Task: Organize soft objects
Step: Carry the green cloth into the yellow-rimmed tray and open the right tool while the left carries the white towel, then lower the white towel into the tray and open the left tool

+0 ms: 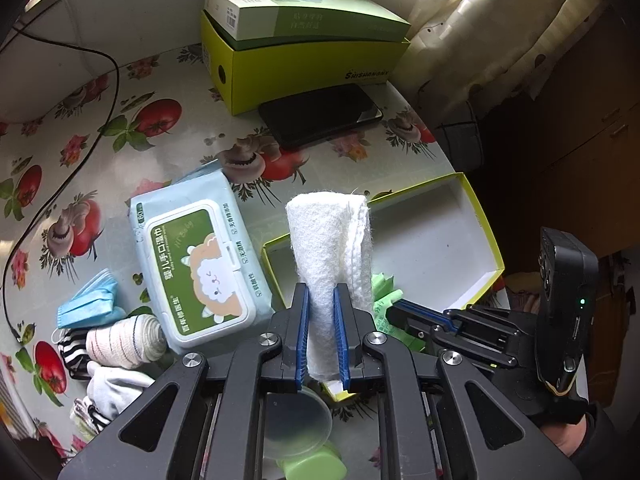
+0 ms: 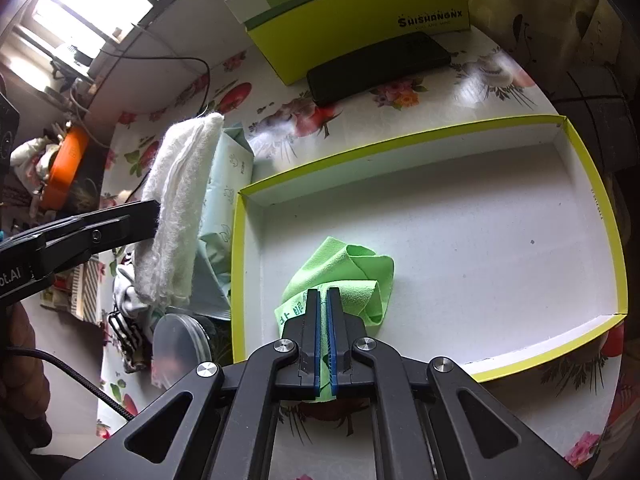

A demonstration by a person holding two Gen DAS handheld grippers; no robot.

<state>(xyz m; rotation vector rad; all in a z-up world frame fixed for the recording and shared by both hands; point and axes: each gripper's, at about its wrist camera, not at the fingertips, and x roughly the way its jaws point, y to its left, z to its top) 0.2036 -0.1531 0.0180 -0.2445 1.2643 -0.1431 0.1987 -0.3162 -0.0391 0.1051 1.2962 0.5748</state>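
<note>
My left gripper [image 1: 321, 292] is shut on a folded white towel [image 1: 328, 240] and holds it above the table, next to the left wall of the shallow yellow-edged box lid [image 1: 480, 216]. The towel also shows in the right wrist view [image 2: 180, 200]. My right gripper [image 2: 323, 294] is shut on a crumpled green cloth [image 2: 352, 276] that rests on the white floor of the lid [image 2: 460, 220], near its front left corner. The right gripper shows at the right of the left wrist view [image 1: 394, 312].
On the floral tablecloth [image 1: 60, 160] lie a wet-wipes pack [image 1: 196, 260], a blue face mask [image 1: 90, 300], rolled socks [image 1: 124, 340] and striped cloth. A yellow box [image 1: 304, 60] and a black phone [image 1: 320, 114] stand behind. A lidded jar [image 2: 176, 344] sits near the lid's left side.
</note>
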